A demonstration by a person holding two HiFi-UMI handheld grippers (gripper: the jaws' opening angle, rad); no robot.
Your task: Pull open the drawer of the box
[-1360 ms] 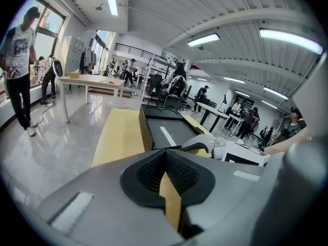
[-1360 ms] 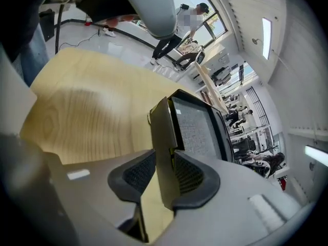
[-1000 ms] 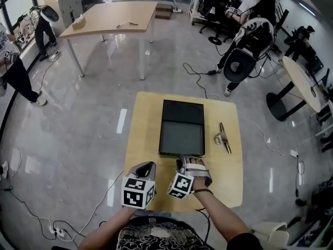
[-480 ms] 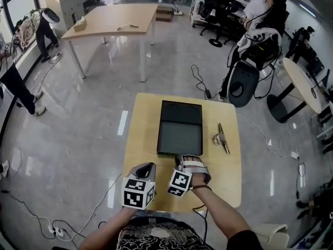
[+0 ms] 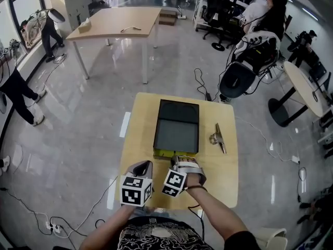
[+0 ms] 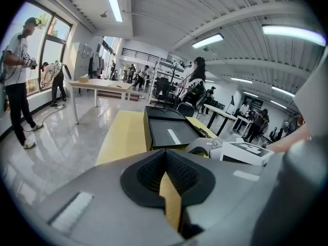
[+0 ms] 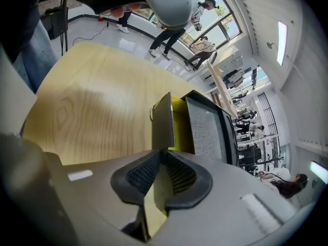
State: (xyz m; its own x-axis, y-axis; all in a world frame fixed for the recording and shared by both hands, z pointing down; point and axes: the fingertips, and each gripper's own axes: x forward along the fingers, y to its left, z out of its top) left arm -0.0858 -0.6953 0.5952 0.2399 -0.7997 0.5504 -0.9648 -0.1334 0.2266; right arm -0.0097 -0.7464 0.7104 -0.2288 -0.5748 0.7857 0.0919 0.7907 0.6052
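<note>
The right hand-held gripper (image 7: 163, 152) clamps the drawer (image 7: 163, 119) (slightly out, yellow inside) of the box (image 5: 177, 124); the left hand-held gripper (image 6: 165, 160) is closed, empty

From where I stand, no word, number or brand can be read on anything. The only print is the black-and-white square markers on the left tongs (image 5: 144, 166) and the right tongs (image 5: 180, 161). Those are block patterns, not letters.
</note>
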